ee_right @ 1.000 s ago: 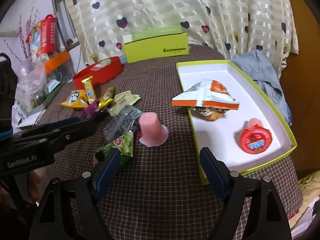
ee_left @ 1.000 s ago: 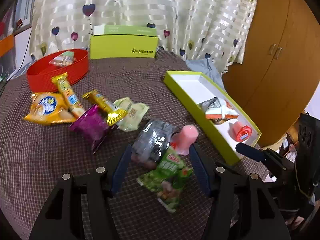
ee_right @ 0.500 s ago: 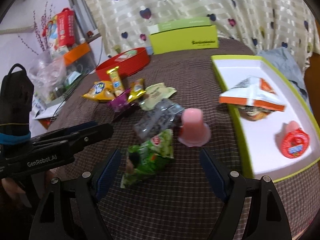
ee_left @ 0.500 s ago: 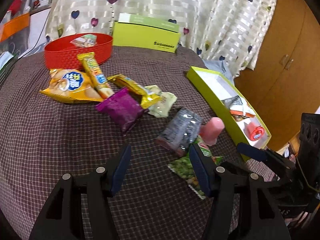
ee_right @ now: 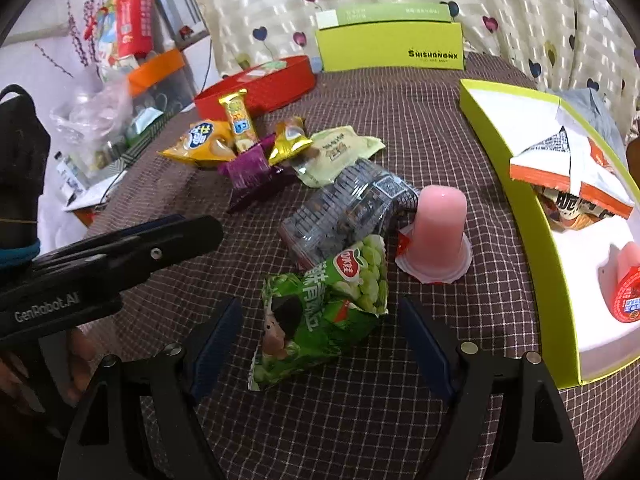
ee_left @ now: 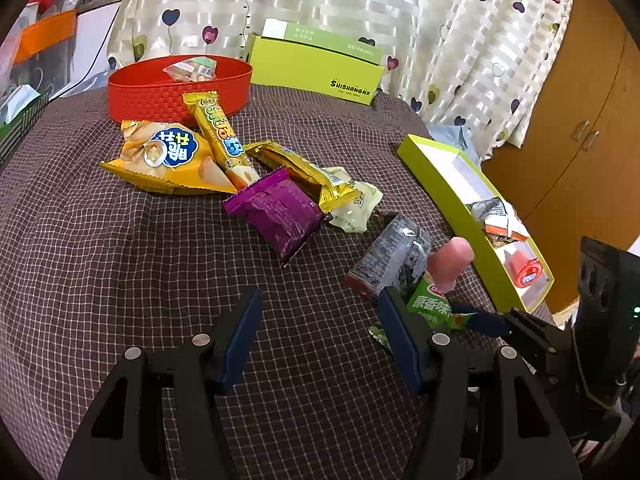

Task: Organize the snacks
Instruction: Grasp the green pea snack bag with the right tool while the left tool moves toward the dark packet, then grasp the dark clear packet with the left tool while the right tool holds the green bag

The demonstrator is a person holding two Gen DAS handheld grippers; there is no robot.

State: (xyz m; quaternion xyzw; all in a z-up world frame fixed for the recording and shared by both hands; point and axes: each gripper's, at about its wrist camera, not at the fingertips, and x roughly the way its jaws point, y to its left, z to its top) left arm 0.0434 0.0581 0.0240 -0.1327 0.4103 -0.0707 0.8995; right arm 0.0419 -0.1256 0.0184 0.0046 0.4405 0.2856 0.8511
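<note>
Several snack packs lie on the checked cloth. A green pea bag sits just ahead of my right gripper, which stands open above it without touching. Behind it are a dark clear pack and an upturned pink jelly cup. My left gripper is open over bare cloth, short of a purple pack. Further back lie a gold bar, a pale green pack, a yellow chip bag and a long yellow bar.
A lime tray at the right holds an orange-and-white bag and a red-lidded jelly cup. A red basket with one pack stands at the back left, a lime box behind it. A curtain and a wooden wardrobe lie beyond.
Both grippers have shifted left and dropped a little. The green bag now lies before the right gripper, not the left. Jaws are unchanged.
</note>
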